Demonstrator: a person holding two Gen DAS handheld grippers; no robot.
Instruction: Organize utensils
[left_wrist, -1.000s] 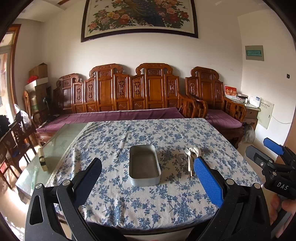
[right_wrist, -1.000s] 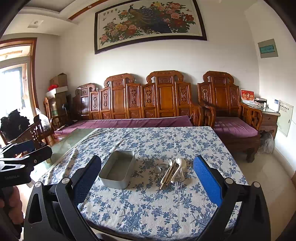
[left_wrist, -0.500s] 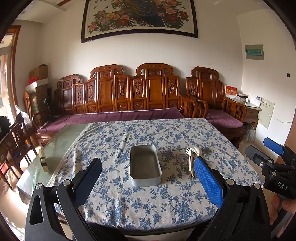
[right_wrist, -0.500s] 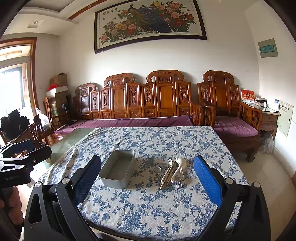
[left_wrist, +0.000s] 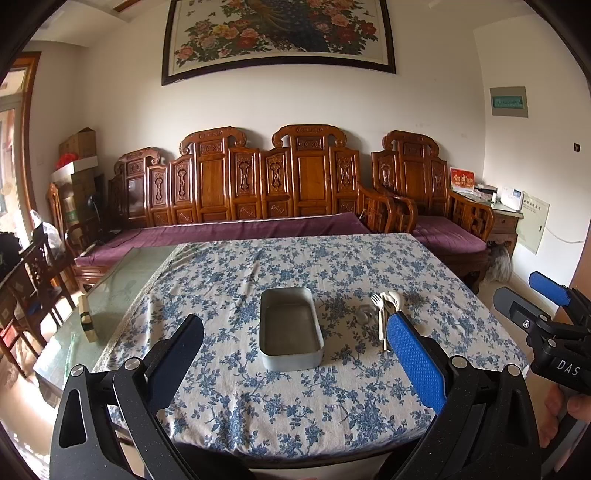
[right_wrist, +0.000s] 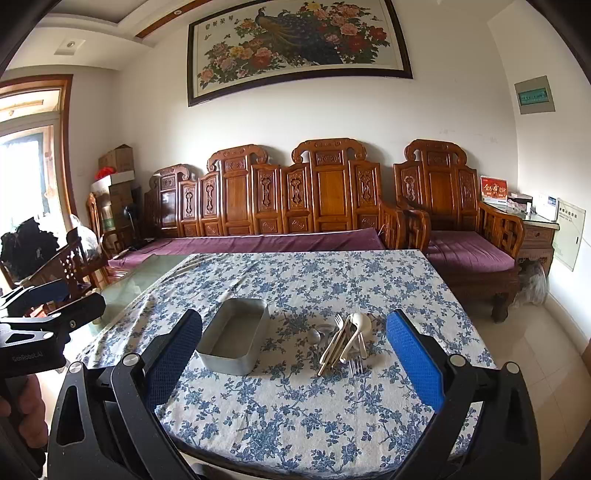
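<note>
Both tools are held level above the near edge of the table (left_wrist: 229, 258), pointing across it toward the carved wooden bench (right_wrist: 280, 195). The left gripper (left_wrist: 295, 343) has its jaws spread wide with nothing between them, and the right gripper (right_wrist: 295, 343) is likewise spread and holds nothing. On the blue-flowered tablecloth (right_wrist: 332, 273) sits a rectangular metal tin (left_wrist: 290, 328), its long side running away from the viewer; its inside shows only bare metal. Just to the right of the tin, apart from it, lies a loose pile of utensils (right_wrist: 343, 339): forks, pale spoons and flat handles crossing one another.
</note>
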